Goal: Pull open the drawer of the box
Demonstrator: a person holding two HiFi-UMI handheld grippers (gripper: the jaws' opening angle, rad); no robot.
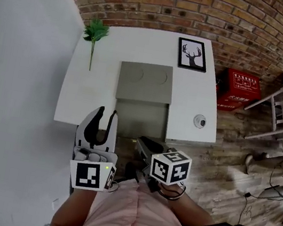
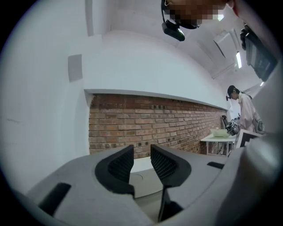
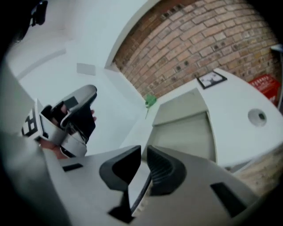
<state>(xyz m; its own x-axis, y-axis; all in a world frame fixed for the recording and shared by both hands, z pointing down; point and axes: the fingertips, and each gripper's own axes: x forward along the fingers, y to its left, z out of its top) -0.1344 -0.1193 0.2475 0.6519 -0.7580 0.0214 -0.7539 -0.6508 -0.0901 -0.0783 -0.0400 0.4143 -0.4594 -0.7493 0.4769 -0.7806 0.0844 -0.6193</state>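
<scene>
At far left, a smooth matt white wall (image 1: 10, 87), close along the left edge of the white table (image 1: 79, 99), with hardly any gap there. At the far left corner of the flat top, a thin green plant sprig (image 1: 95, 32), leafy head over a straight stem. Off the near table edge, the left hand-held gripper (image 1: 105, 115): pale grey shell, black ribbed pads (image 2: 121, 164) a narrow slit apart with nothing between them. At the table's middle, the box (image 1: 146, 82), a grey rectangular block with two faint circles on its flat top. Nearer than that top, a plainer grey panel, the drawer (image 1: 140, 118), reaching the near table edge; cannot tell whether pulled out or only a front face. Just right of it, the right hand-held gripper (image 1: 146, 142), likewise grey with black pads, slightly parted and empty, held off the near edge. Farther right, a black-framed deer picture (image 1: 192, 54) flat at the far edge and a small round disc (image 1: 200, 120) toward the near right corner, with bare white top around both. Behind, a rough red brick wall (image 1: 202, 12). Right of the table, worn wooden floor (image 1: 232, 153), a red box (image 1: 239, 89) by the bricks and a white slatted frame (image 1: 276, 114) beyond.
</scene>
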